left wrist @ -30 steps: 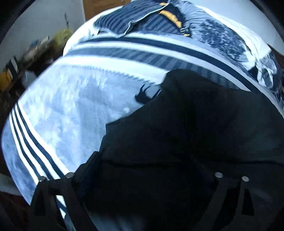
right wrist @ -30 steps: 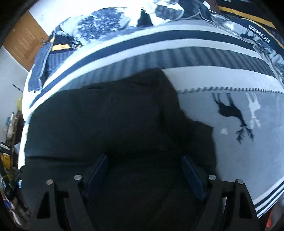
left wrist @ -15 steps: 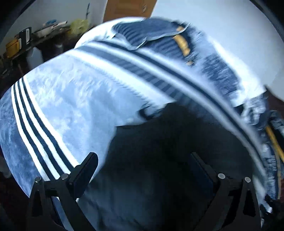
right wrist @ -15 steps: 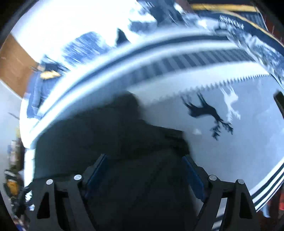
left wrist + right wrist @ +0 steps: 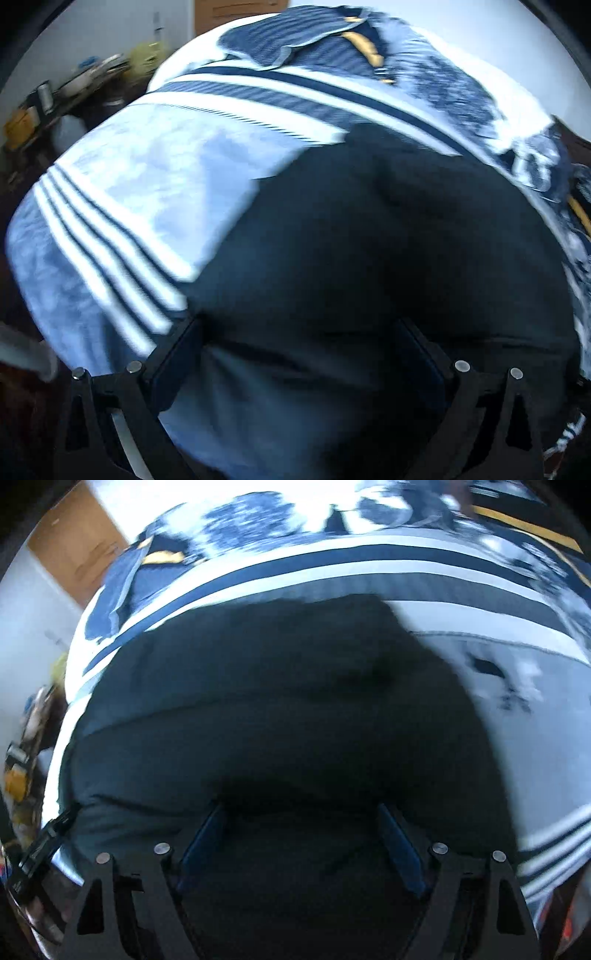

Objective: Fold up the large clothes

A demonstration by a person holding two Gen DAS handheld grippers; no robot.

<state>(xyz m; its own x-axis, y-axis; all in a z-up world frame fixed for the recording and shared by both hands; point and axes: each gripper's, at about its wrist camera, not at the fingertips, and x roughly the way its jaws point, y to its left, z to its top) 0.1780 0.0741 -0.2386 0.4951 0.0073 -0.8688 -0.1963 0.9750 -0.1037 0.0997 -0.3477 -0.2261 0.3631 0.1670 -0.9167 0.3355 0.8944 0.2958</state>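
At the far left of the left wrist view, a cluttered shelf (image 5: 55,107) stands against the wall, blurred. Next comes the blue and white blanket (image 5: 147,192), spread over the bed, with a band of dark stripes running toward the near left edge. The dark garment (image 5: 388,240) lies on this blanket and fills the middle and right of the view. The left gripper (image 5: 299,350) hangs over the garment's near part with its jaws apart, cloth showing between them, nothing clamped. Far behind, a rumpled navy striped cloth (image 5: 295,40) lies by a wooden door (image 5: 236,14).

In the right wrist view, the same door (image 5: 77,542) shows far left. The dark garment (image 5: 277,709) covers the centre, lying flat with soft creases. The right gripper (image 5: 299,834) sits low over its near edge, fingers spread wide, gripping nothing. To the right, the blanket (image 5: 517,738) is bare, with a blurred dark animal print (image 5: 491,668).
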